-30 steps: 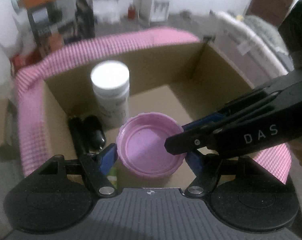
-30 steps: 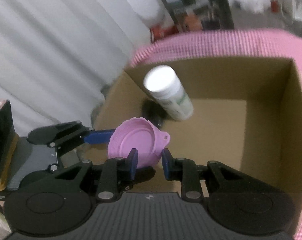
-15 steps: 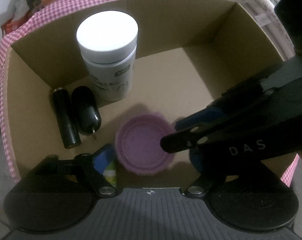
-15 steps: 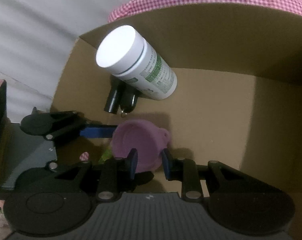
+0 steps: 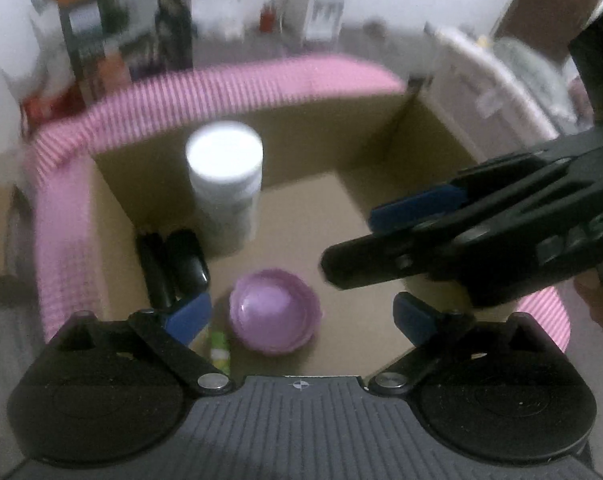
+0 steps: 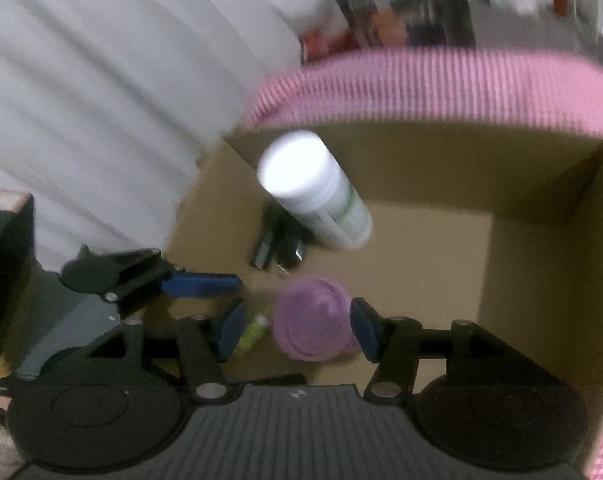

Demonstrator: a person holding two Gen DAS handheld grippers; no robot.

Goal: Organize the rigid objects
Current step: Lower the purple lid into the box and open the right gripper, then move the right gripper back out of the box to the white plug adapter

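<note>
The cardboard box with pink checked rim (image 5: 229, 80) now holds the round purple plastic lid (image 5: 275, 312) on its floor, near side. Both the left gripper (image 5: 301, 316) and the right gripper (image 6: 297, 326) have just been opening, nothing clamped. Drop-off looks done; next is probably fetching another item.

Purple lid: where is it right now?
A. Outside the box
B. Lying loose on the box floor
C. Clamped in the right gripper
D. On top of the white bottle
B: the purple lid lies on the floor of the box, with the right gripper open above it, its jaws having just been opening.
</note>
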